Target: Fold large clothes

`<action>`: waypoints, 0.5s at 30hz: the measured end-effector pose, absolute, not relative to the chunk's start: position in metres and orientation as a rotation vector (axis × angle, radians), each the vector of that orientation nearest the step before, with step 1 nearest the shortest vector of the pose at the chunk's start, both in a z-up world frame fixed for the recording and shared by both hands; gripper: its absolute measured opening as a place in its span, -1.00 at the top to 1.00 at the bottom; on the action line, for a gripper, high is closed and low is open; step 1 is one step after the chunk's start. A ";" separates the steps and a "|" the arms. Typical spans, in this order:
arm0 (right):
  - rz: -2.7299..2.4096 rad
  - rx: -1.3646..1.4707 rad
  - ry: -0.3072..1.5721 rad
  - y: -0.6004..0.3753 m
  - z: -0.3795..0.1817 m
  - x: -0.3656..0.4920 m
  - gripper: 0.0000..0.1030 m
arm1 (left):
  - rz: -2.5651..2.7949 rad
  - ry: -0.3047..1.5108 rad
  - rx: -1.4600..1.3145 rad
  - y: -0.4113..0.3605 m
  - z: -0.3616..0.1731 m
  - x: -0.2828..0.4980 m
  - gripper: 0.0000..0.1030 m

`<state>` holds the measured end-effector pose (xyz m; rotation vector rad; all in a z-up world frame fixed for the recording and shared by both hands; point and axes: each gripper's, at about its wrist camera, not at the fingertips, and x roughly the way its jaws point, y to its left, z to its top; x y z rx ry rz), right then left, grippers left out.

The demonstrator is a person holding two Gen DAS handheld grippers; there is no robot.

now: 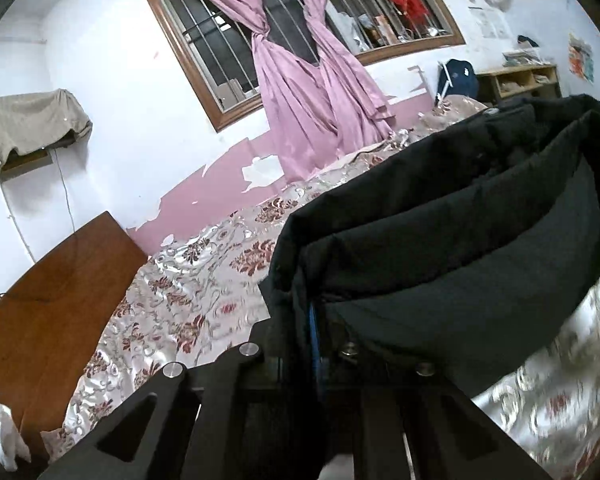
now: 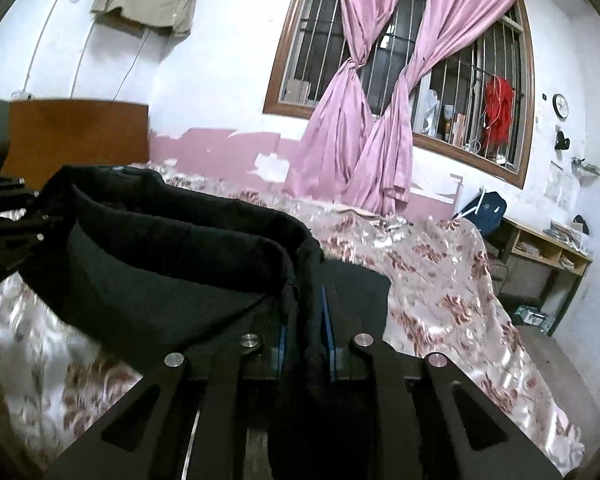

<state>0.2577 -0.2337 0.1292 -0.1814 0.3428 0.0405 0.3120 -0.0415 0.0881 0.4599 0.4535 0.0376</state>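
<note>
A large black garment (image 1: 460, 248) hangs in thick folds between my two grippers, lifted above the bed. My left gripper (image 1: 314, 336) is shut on one end of it; the cloth covers most of its fingers. In the right wrist view the same black garment (image 2: 172, 252) stretches to the left, and my right gripper (image 2: 306, 320) is shut on its other end, cloth pinched between the blue pads (image 2: 327, 320). The left gripper (image 2: 16, 224) shows at the far left edge of that view, holding the far end.
A bed with a shiny floral cover (image 1: 204, 280) (image 2: 440, 280) lies below the garment. A brown wooden headboard (image 1: 48, 300) (image 2: 76, 136) stands at one end. Pink curtains (image 2: 372, 132) hang at a barred window. A wooden shelf unit (image 2: 548, 256) stands beyond the bed.
</note>
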 end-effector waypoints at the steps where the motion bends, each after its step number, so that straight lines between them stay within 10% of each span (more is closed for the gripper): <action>1: 0.049 -0.164 0.340 -0.237 0.133 0.271 0.75 | 0.041 0.448 0.462 -0.042 0.091 0.322 0.82; 15: 0.083 -0.128 0.423 -0.261 0.132 0.461 0.76 | 0.110 0.458 0.590 -0.062 0.085 0.468 0.83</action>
